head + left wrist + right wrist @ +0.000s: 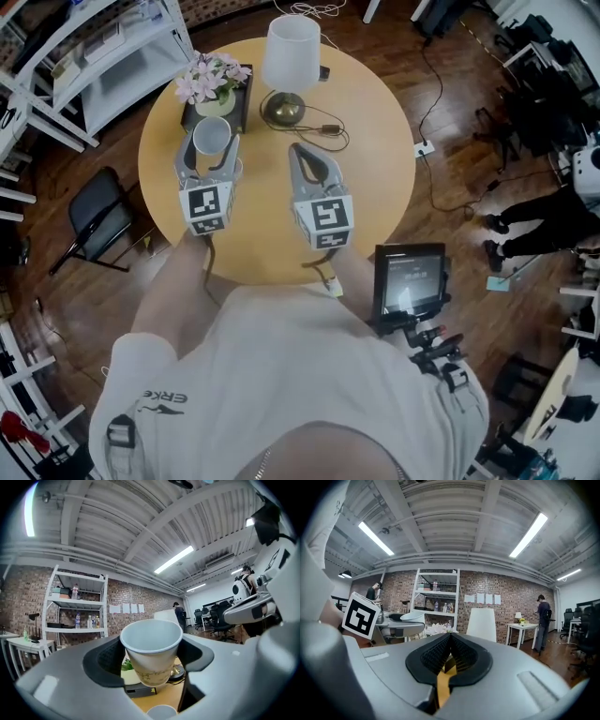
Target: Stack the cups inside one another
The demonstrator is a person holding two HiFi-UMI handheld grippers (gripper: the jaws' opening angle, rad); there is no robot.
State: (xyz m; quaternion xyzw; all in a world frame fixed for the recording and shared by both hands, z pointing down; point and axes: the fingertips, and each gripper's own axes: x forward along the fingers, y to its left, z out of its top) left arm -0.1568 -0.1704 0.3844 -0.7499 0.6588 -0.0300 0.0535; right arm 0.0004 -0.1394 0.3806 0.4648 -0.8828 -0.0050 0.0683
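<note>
Left claw point(152, 663) pinches a white paper cup point(151, 651) by its tapered wall, the black ribbed pads point(105, 660) pressing on either side. The cup stands upright with its round mouth open and a faint printed pattern low on its side. It hangs clear above the desk point(375, 187), with the rim of what looks like a second white cup point(161, 711) just below it. In the head view the same cup point(212, 136) sits between the grey moulded jaws of the left claw point(212, 152). Beside it the right claw point(305, 161) is pressed together with nothing in it, its ridged pads point(461, 656) meeting along a narrow seam. The desk is round, of smooth pale wood, and also carries a lamp point(291, 52) with a white conical shade on a brass base, and pink flowers point(214, 80) on a dark tray. Dark wooden floorboards point(450, 122) surround it.
</note>
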